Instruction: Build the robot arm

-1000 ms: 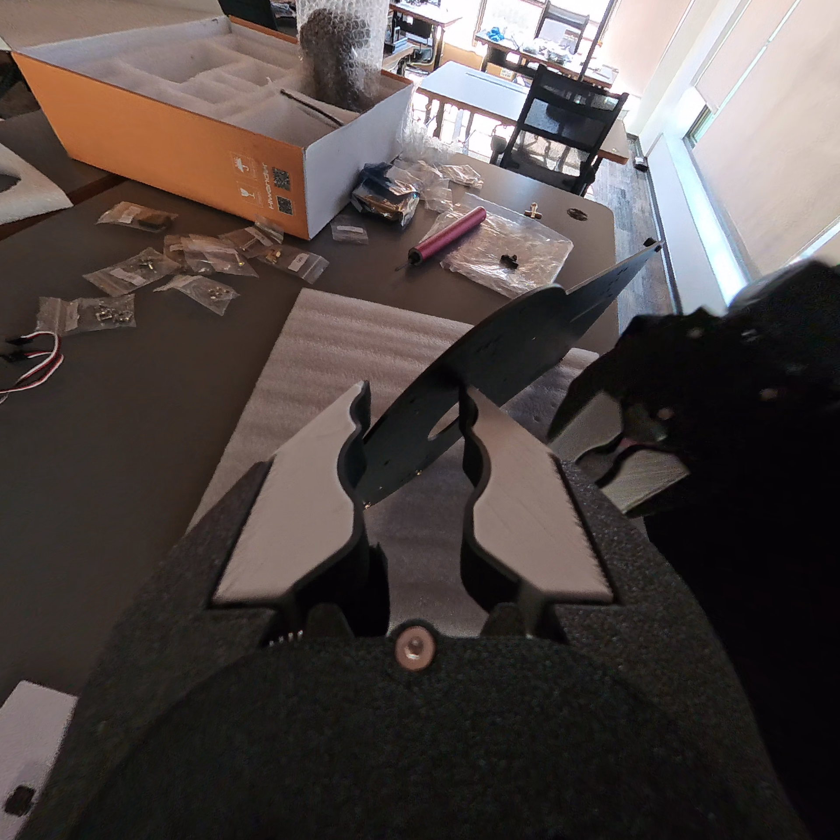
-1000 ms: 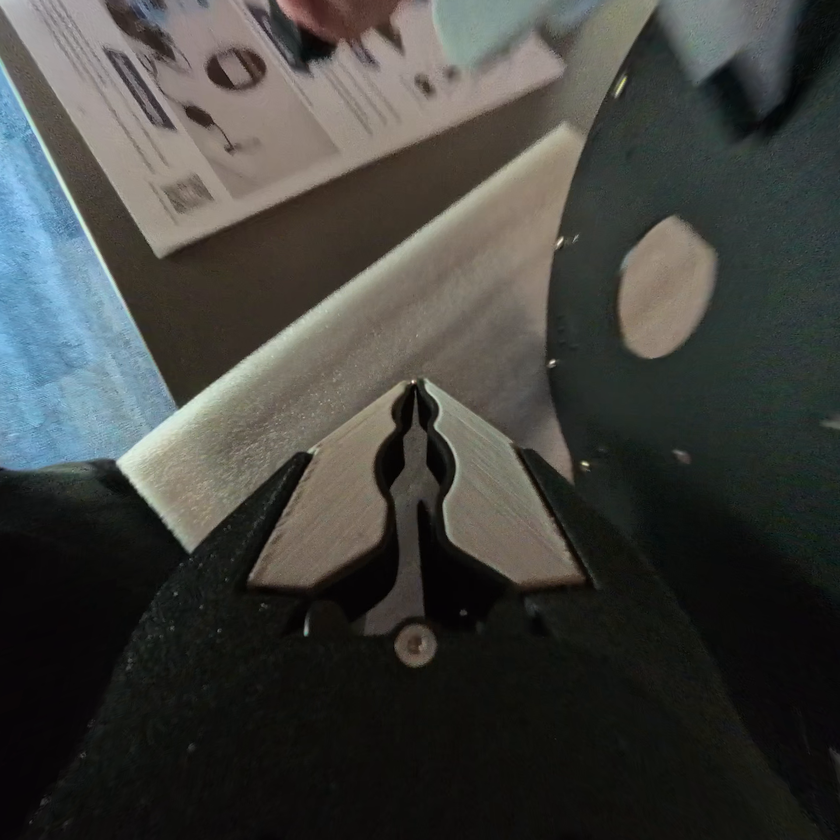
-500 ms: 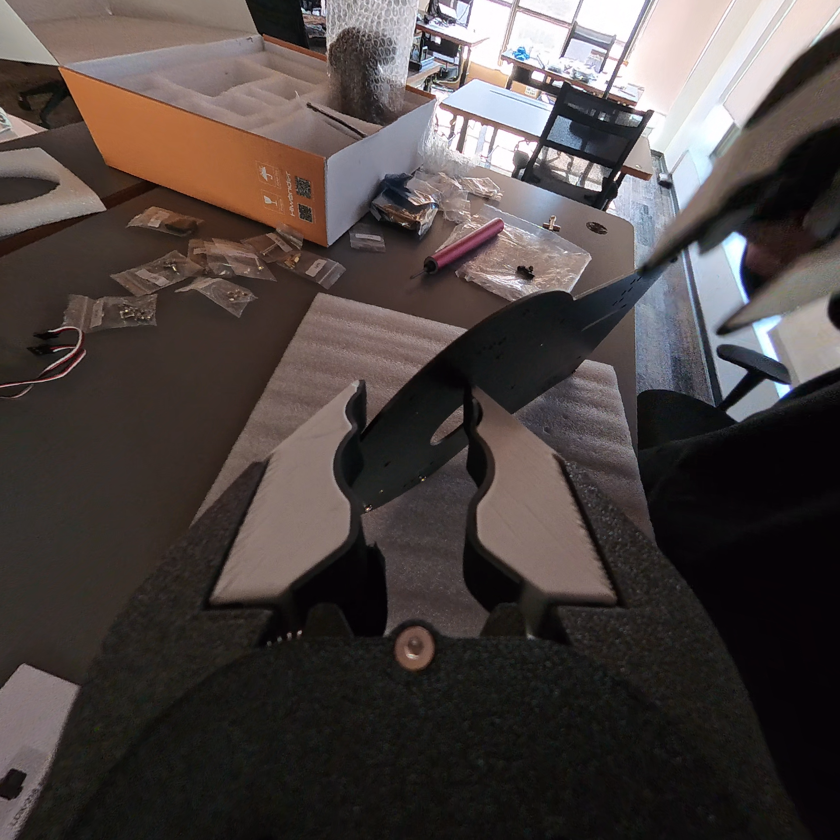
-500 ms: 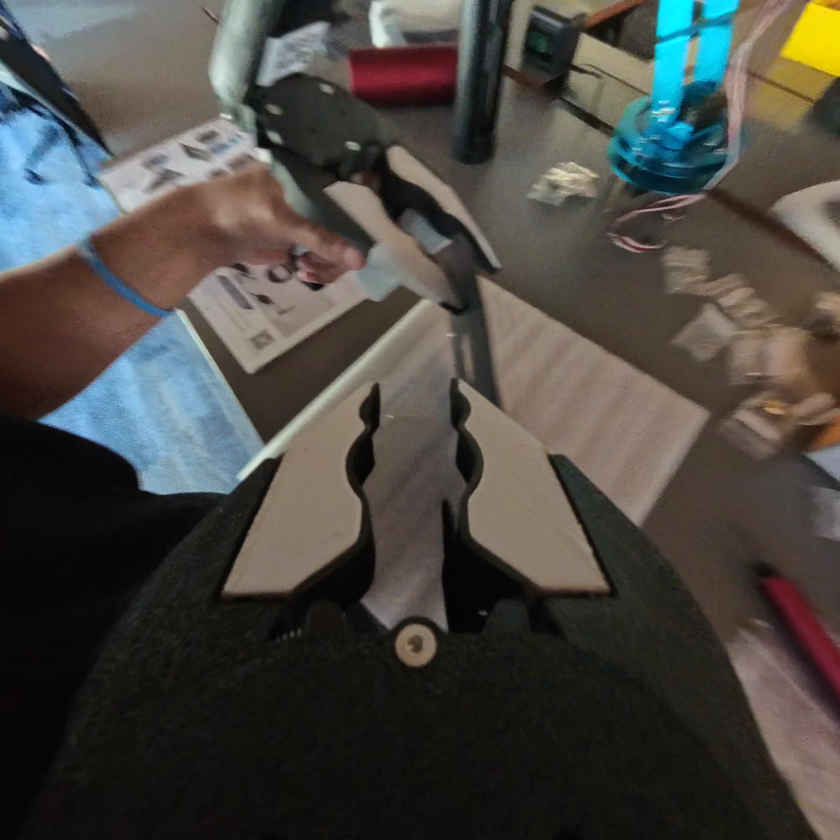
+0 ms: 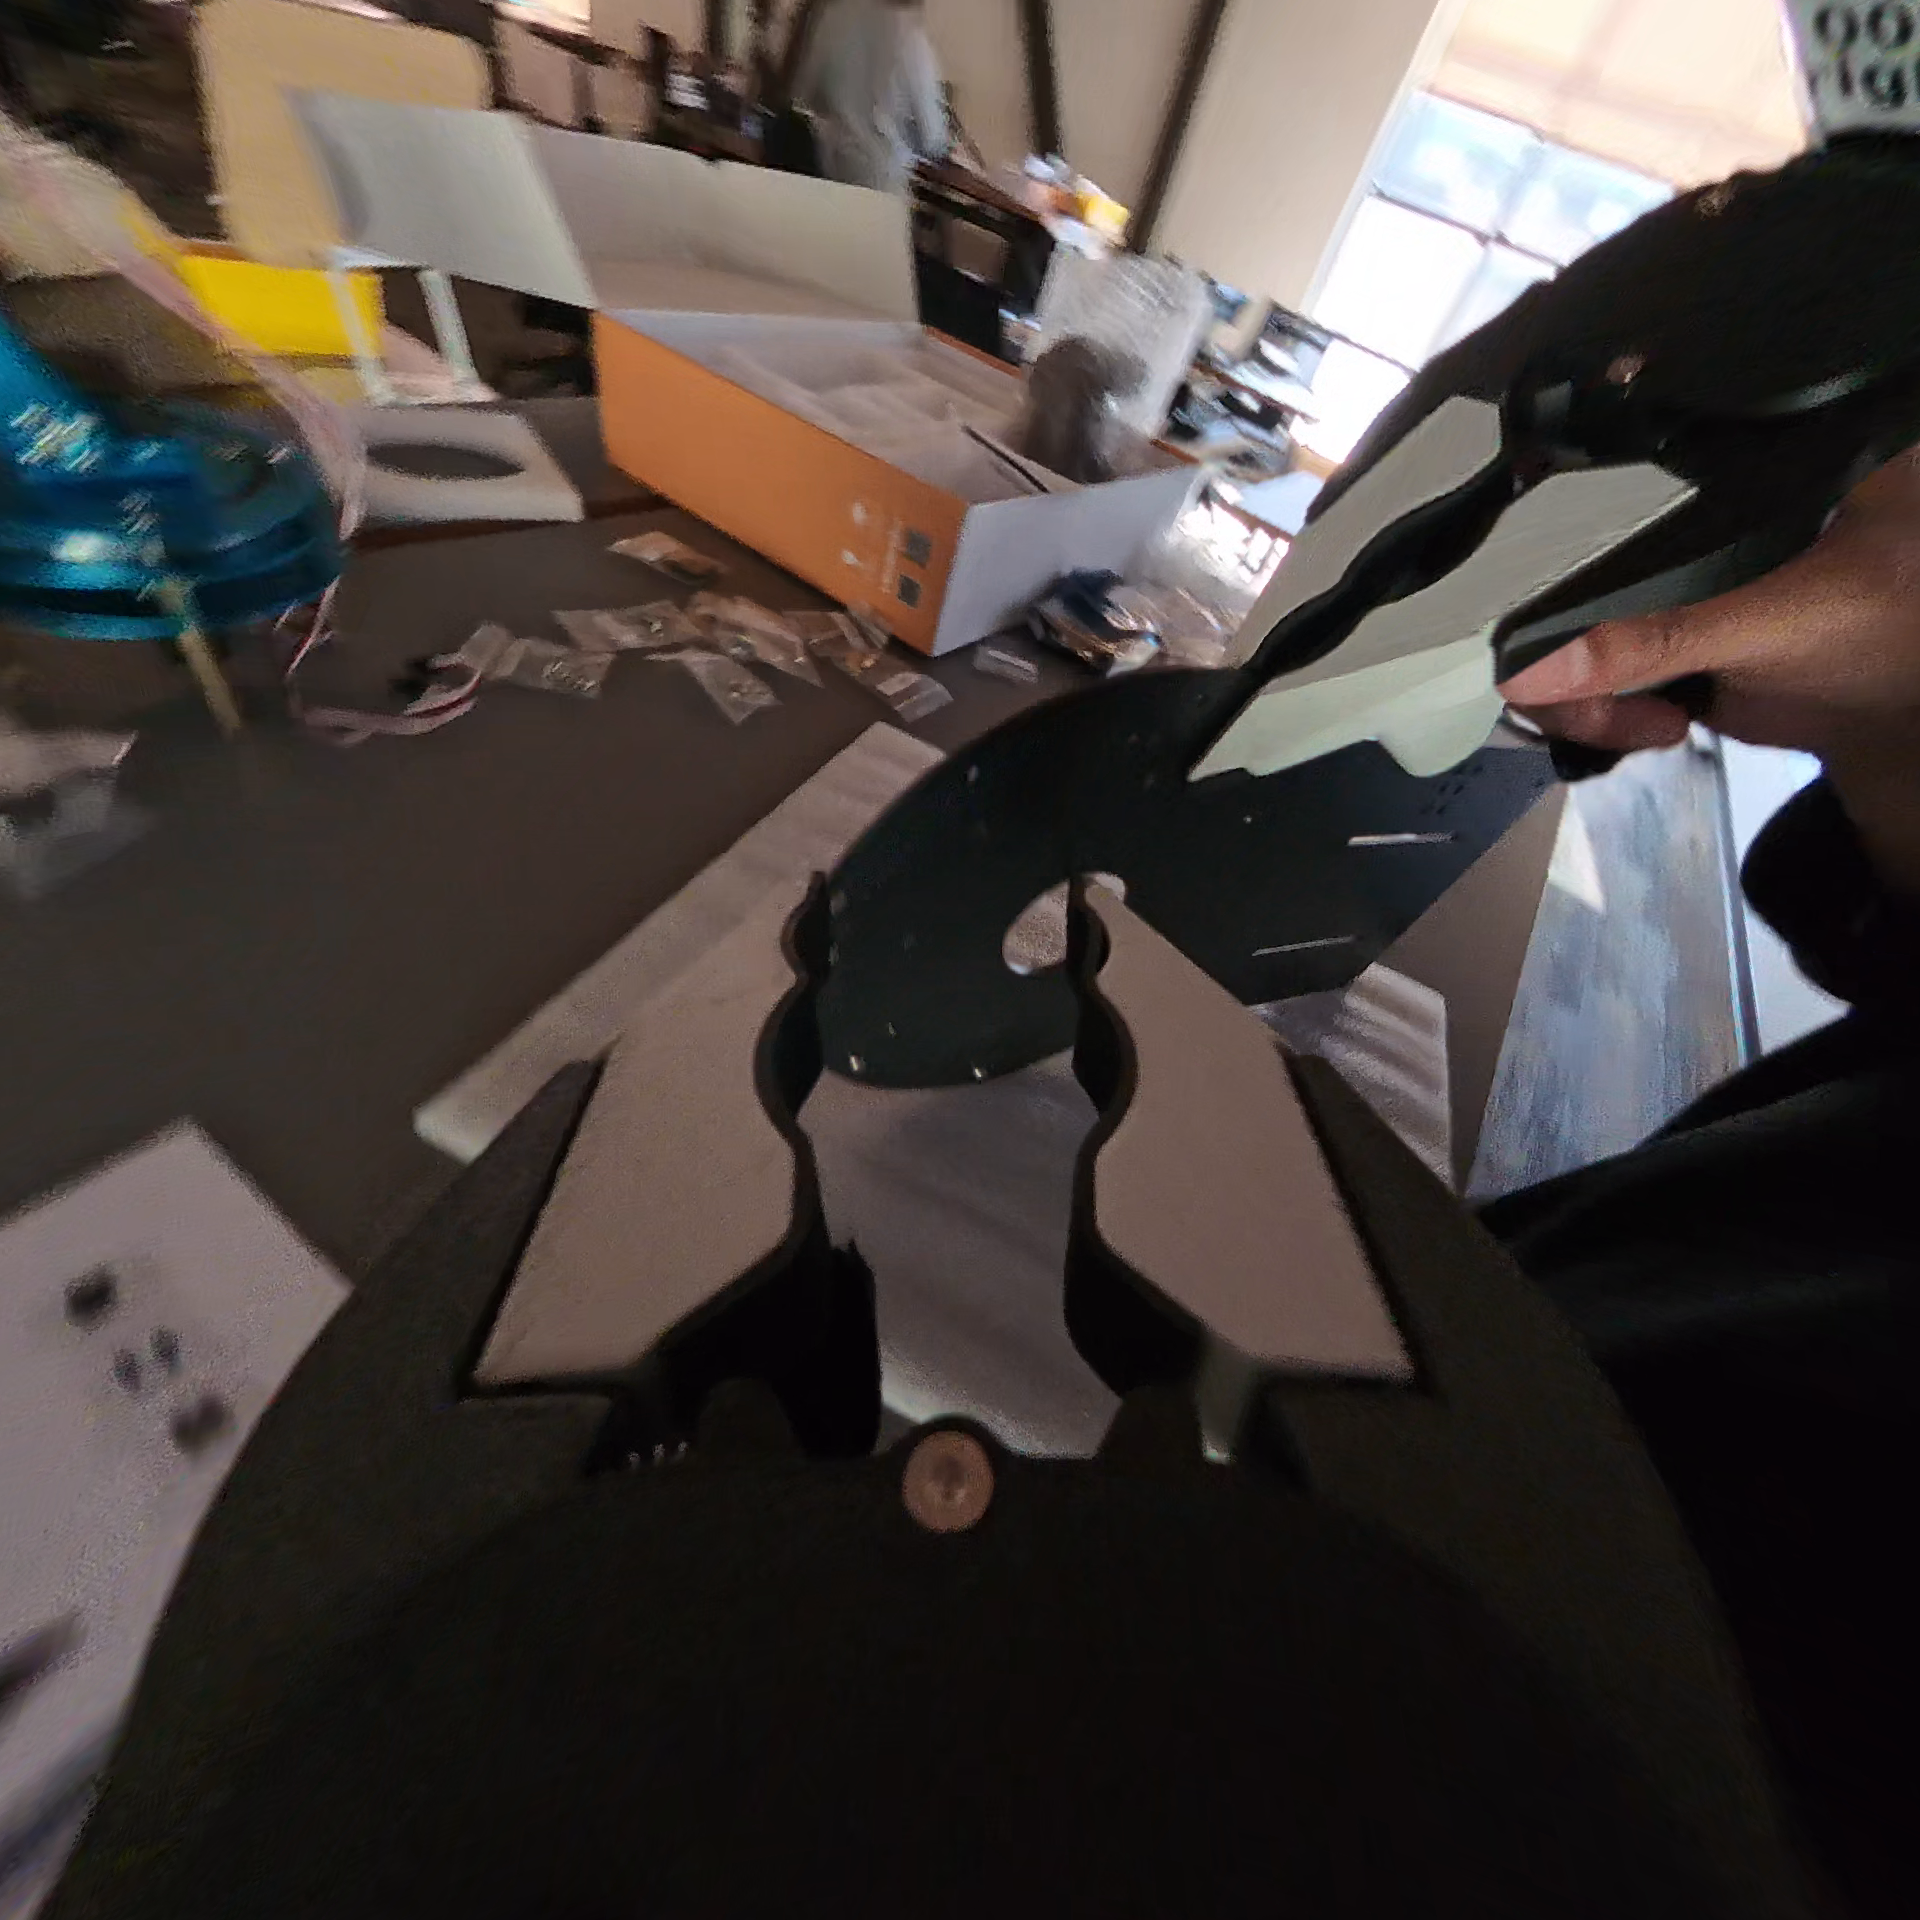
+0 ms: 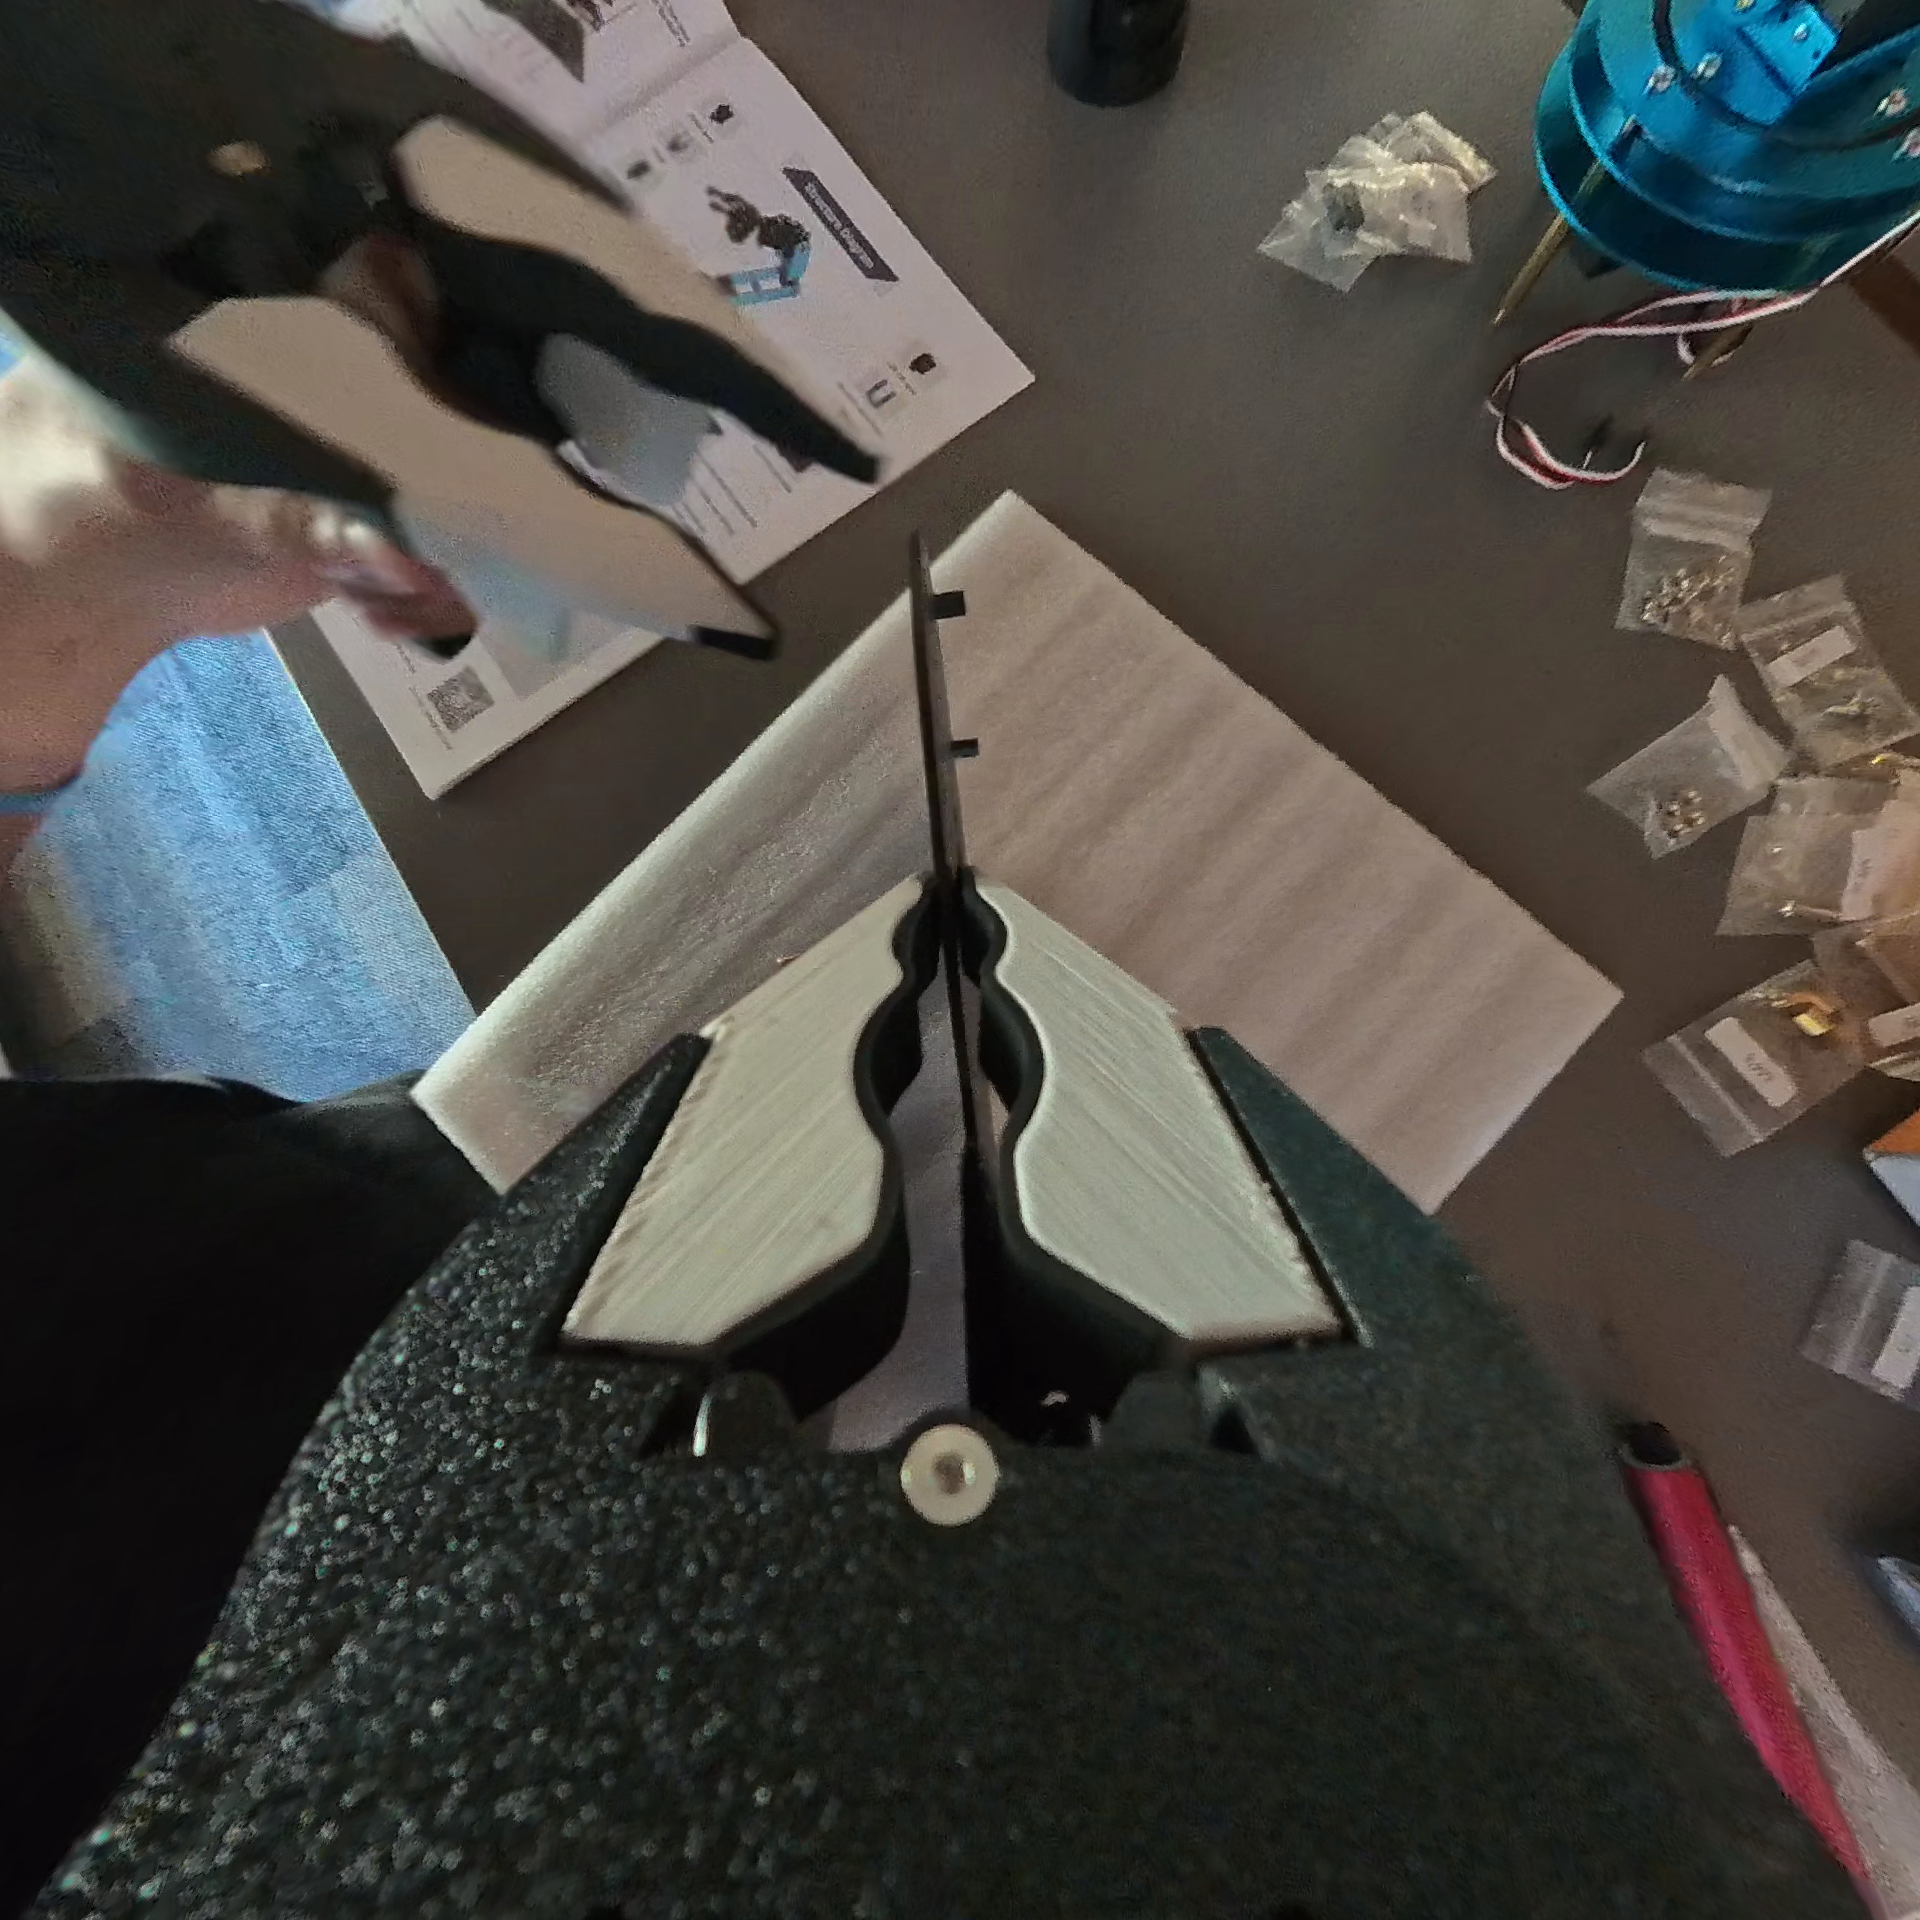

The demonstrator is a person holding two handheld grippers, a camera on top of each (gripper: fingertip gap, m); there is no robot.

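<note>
A flat black plate with small holes and slots (image 5: 1039, 810) is held upright over a white foam sheet (image 6: 1247, 852). My right gripper (image 6: 940, 883) is shut on its edge, and the plate shows edge-on (image 6: 935, 707) between the fingers. In the left wrist view the right gripper (image 5: 1226, 717) clamps the plate's upper right part. My left gripper (image 5: 951, 914) is open, with its fingertips just in front of the plate's lower edge. In the right wrist view the left gripper (image 6: 821, 561) stands off to the plate's left and does not touch it.
An open orange and white box (image 5: 769, 488) stands at the back of the dark table. Several small parts bags (image 6: 1704, 779), a blue round device (image 6: 1714, 156) with wires (image 6: 1558, 384), a printed sheet (image 6: 831, 270) and a red tool (image 6: 1745, 1642) lie around the foam.
My left gripper has let go of the plate and drawn back from it. My right gripper opened, moved in and shut on the plate's edge, so the plate changed hands.
</note>
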